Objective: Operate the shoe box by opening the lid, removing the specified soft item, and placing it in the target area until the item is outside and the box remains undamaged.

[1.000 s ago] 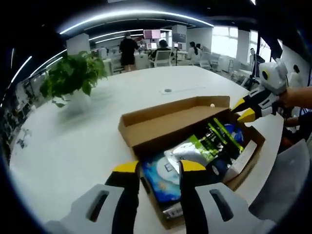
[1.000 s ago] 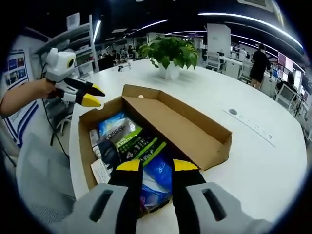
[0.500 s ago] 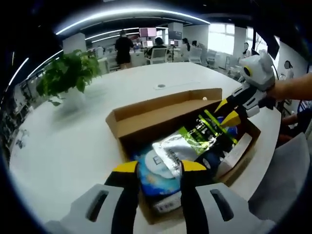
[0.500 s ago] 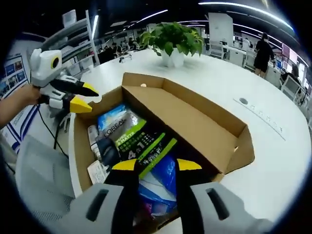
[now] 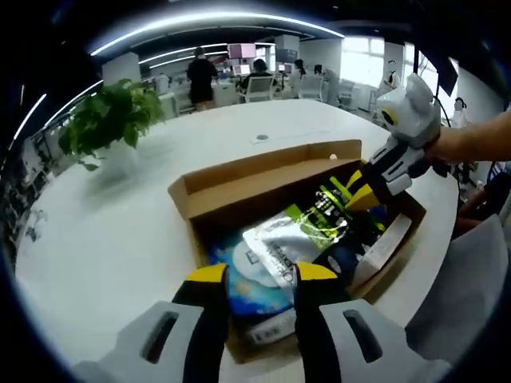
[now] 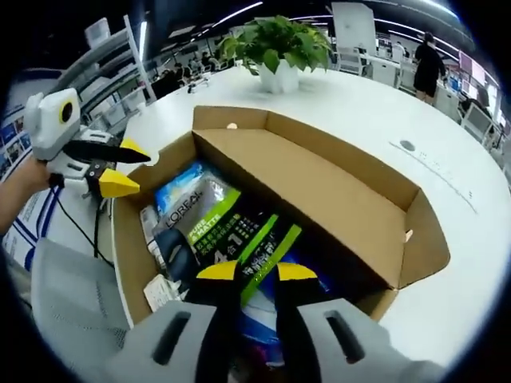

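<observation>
Left gripper [image 5: 254, 273]: held low and level, yellow-tipped jaws parted with a clear gap; in the right gripper view [image 6: 120, 166] it enters from the left, gripped by a hand [image 6: 20, 182]. Right gripper [image 6: 255, 271]: jaws parted, pointing forward and down; in the left gripper view [image 5: 359, 188] it angles downward from a bare forearm [image 5: 475, 142].
</observation>
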Motion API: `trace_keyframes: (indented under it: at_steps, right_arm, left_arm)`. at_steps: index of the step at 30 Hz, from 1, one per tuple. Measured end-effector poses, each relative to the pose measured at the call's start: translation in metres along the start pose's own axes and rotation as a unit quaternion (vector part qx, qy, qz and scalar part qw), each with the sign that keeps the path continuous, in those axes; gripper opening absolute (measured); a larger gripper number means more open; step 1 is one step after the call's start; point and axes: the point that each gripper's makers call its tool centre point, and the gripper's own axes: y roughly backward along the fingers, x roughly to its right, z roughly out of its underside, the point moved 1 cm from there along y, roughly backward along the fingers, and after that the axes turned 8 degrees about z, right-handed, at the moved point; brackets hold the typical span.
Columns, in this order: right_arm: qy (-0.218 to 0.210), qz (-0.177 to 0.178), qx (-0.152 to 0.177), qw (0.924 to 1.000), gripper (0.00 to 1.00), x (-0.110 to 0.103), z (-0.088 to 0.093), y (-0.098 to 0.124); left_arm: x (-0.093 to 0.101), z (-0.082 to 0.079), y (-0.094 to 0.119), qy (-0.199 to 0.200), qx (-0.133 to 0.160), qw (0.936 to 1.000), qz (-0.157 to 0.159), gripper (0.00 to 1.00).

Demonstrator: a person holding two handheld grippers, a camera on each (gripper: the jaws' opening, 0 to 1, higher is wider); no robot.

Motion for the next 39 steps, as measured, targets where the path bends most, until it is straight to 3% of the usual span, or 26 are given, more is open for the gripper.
trace_keyframes:
  at_steps: [2,6,23,39]
  right_arm:
    - [-0.001,0.000,-0.003,1.0000,0.03,-0.001,0.001,0.002]
    - [0.007,0.005,-0.002,1.0000,0.01,-0.001,0.001,0.004]
    - [0.080,0.038,-0.022,0.9958,0.00,0.011,0.015,0.010]
    - [0.096,0.048,-0.022,0.9940,0.00,0.016,0.023,0.009]
  left_arm:
    - [0.001,0.001,-0.001,-0.001,-0.003,1.0000,0.001,0.30]
    - [0.003,0.003,-0.005,-0.001,-0.010,0.9999,0.006,0.30]
    - [0.017,0.013,-0.036,0.005,-0.058,0.9970,0.050,0.27]
    - [0.038,0.023,-0.062,0.041,-0.080,0.9896,0.113,0.17]
